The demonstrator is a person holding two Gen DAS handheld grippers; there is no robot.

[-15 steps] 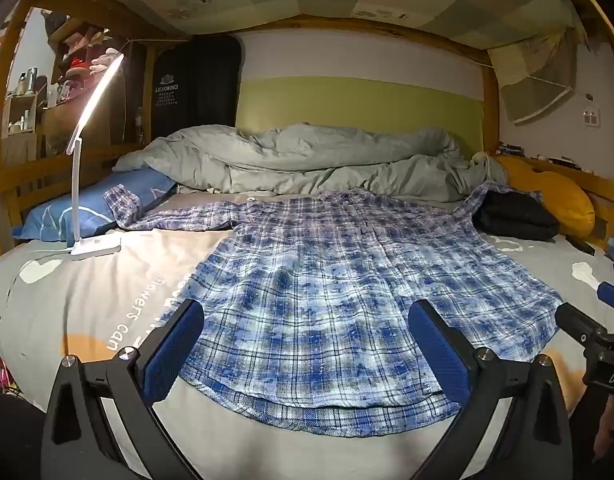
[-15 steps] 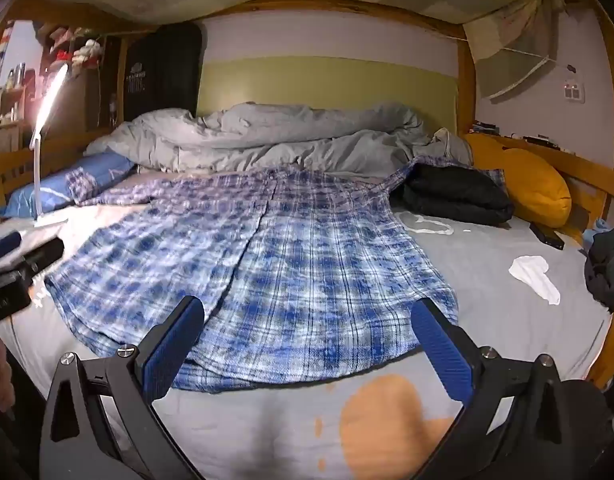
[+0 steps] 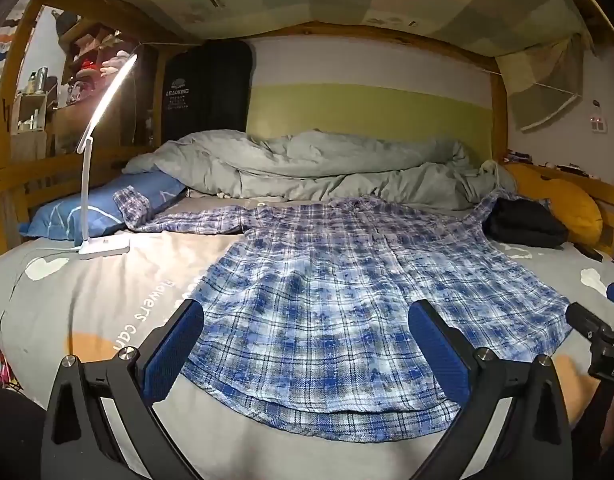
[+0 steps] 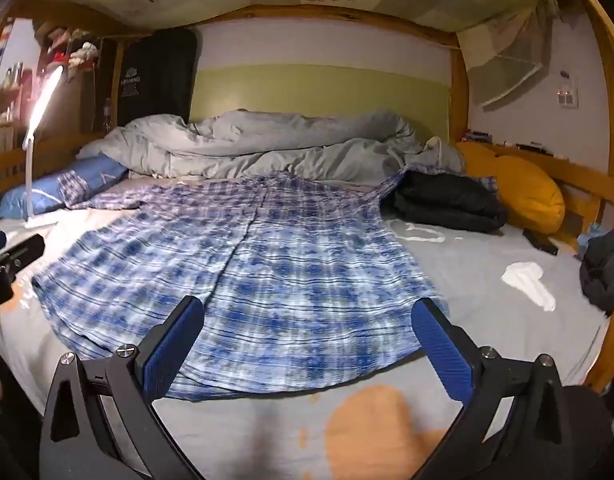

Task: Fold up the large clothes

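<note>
A large blue and white plaid shirt [image 3: 347, 292] [image 4: 247, 280] lies spread flat on the grey bed sheet [image 3: 87, 304], hem toward me, sleeves stretched out to both sides. My left gripper [image 3: 307, 320] hovers wide open above the hem, nothing between its blue pads. The right gripper [image 4: 309, 320] also stands wide open over the shirt's near right hem corner, holding nothing. The right gripper's tip [image 3: 587, 320] shows at the right edge of the left wrist view, and the left one's tip [image 4: 15, 252] at the left edge of the right wrist view.
A lit white desk lamp [image 3: 103, 244] stands on the bed's left side by a blue pillow [image 3: 91, 208]. A crumpled grey duvet [image 3: 307, 168] fills the far end. Folded black clothing [image 4: 443, 200], a yellow cushion [image 4: 515, 188] and a wooden rail lie right.
Both views have shifted only slightly; the shirt lies as before and both grippers stay wide open.
</note>
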